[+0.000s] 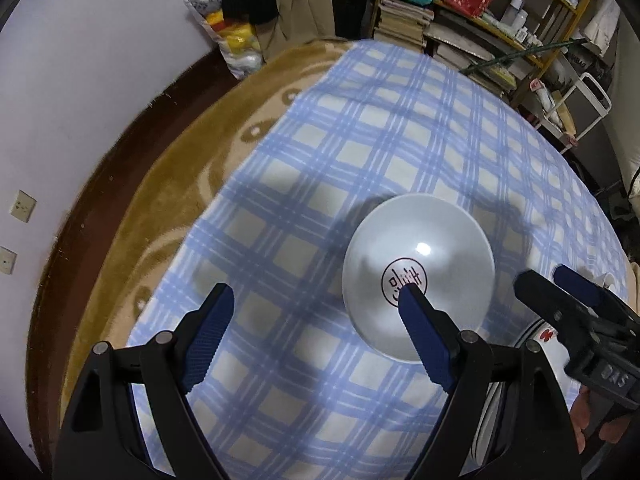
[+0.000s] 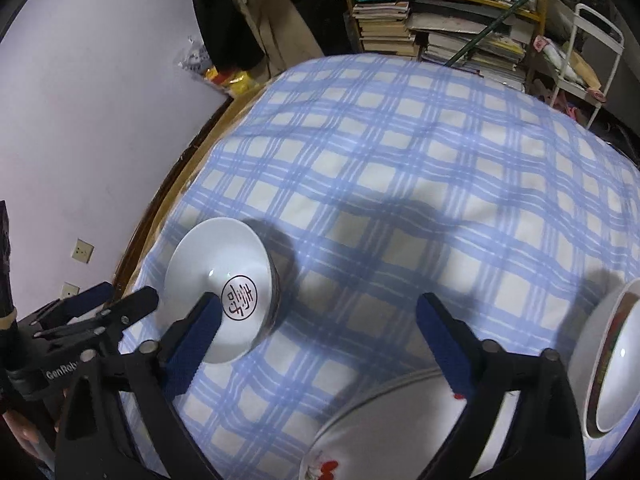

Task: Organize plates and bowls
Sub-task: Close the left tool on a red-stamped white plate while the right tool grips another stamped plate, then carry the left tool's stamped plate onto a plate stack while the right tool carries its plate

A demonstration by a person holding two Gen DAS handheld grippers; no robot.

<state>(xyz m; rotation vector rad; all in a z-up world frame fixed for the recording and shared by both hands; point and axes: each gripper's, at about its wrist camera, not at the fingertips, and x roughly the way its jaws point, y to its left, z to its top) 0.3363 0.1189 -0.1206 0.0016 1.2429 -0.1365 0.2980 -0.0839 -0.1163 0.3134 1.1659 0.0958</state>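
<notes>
Both sets of jaws are standing wide apart, holding nothing. The left gripper is hovering over the blue checked cloth, whose left edge is giving way to a tan blanket and a dark wooden rim by the wall. Ahead, the cloth is lying open up to the bookshelf. A white bowl with a red circular mark inside is sitting on the cloth, just ahead of the left gripper's right finger. The right gripper is hanging to its right, over a white plate with red decoration at the near edge. Farther right, a second bowl is sitting with a coloured band inside its rim.
</notes>
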